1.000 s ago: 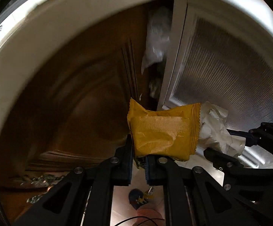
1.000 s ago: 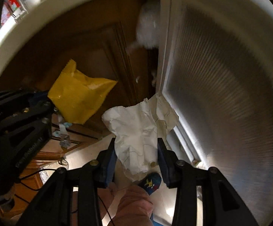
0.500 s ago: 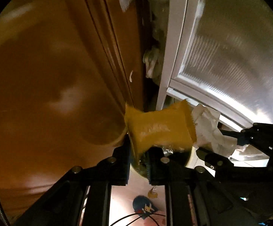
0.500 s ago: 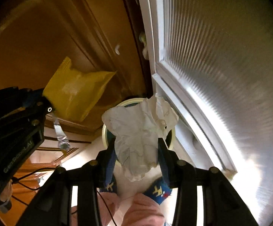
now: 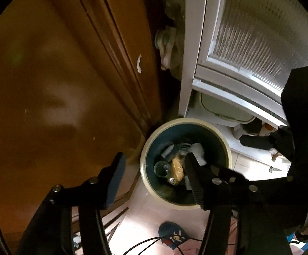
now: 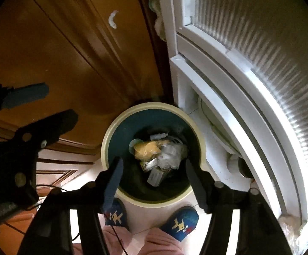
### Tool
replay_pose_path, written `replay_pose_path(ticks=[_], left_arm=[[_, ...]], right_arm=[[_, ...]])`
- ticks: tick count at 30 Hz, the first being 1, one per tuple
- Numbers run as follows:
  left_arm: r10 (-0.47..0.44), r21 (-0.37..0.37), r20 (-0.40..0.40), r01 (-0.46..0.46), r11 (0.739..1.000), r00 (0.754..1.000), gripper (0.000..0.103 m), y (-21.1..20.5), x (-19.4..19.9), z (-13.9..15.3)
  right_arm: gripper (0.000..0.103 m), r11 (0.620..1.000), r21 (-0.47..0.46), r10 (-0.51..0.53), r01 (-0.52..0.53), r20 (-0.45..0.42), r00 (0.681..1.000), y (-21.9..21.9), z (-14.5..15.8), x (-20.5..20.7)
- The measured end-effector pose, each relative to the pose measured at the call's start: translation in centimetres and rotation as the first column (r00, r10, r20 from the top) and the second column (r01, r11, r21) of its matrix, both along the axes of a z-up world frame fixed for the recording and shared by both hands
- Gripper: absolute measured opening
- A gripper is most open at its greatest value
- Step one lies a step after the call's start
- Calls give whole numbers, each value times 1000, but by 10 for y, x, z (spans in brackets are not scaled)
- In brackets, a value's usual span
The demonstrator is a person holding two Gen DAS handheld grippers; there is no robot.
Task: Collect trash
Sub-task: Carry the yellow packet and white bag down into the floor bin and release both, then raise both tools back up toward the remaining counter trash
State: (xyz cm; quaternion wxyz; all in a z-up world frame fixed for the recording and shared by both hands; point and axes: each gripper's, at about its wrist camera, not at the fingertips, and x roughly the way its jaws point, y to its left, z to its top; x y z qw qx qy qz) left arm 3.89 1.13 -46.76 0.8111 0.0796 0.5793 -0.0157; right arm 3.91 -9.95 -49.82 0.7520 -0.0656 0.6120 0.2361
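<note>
I've got both grippers over the trash bin, pointing steeply down. Left gripper jaws opening, nothing between them; right gripper same. Yellow wrapper lies in the bin, crumpled paper touching it at 3 o'clock

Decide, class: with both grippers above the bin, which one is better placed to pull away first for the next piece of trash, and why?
Probably the left gripper. Its jaws are opening with nothing between them, and it hangs over the bin's rim, while the right gripper sits over the middle, above the yellow wrapper and crumpled paper. It is close.
</note>
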Motion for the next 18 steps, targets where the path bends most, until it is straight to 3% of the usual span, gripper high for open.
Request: replay_pose_path(ticks=[7, 9, 18], left_arm=[[33, -17, -8, -33, 999, 999, 65, 1, -8, 11], [43, -20, -11, -43, 999, 999, 72, 2, -10, 18], [59, -17, -4, -59, 998, 998, 79, 2, -21, 77]], right_arm=[[62, 1000, 8, -27, 27, 1, 1000, -16, 11, 1], [62, 1000, 6, -29, 29, 4, 1000, -21, 19, -2], [62, 996, -5, -85, 85, 38, 996, -23, 78, -10]])
